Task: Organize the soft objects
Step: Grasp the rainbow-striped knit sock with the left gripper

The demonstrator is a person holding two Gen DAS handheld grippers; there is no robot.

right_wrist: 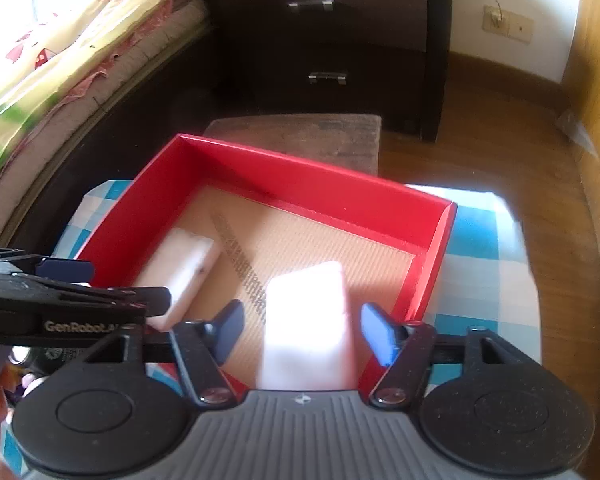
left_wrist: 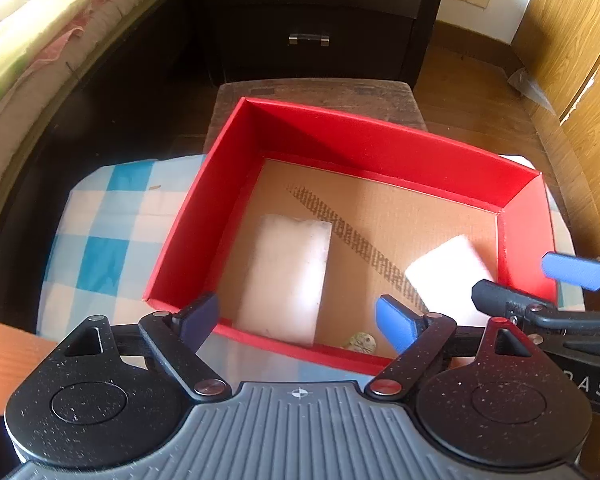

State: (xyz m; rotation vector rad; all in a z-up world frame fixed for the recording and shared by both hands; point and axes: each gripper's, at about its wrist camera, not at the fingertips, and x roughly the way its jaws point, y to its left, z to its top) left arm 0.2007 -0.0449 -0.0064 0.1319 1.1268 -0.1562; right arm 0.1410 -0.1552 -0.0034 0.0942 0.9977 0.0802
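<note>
A red box [left_wrist: 364,148] with a brown cardboard floor sits on a blue and white checked cloth [left_wrist: 108,224]. Two white sponge blocks lie inside: one [left_wrist: 284,276] at the left, one [left_wrist: 448,268] at the right. My left gripper [left_wrist: 296,316] is open and empty above the box's near edge. In the right wrist view the box [right_wrist: 300,184] holds the left sponge [right_wrist: 180,268] and the right sponge [right_wrist: 308,320]. My right gripper [right_wrist: 302,330] is open, its fingers either side of the right sponge without touching it. The right gripper also shows in the left wrist view [left_wrist: 540,280].
A dark nightstand [left_wrist: 316,20] stands behind a small wooden stool [left_wrist: 316,88]. A bed [left_wrist: 40,40] runs along the left. Wooden floor [right_wrist: 500,140] and wooden cabinet doors [left_wrist: 580,40] are at the right. A small beige object [left_wrist: 362,344] lies in the box's near corner.
</note>
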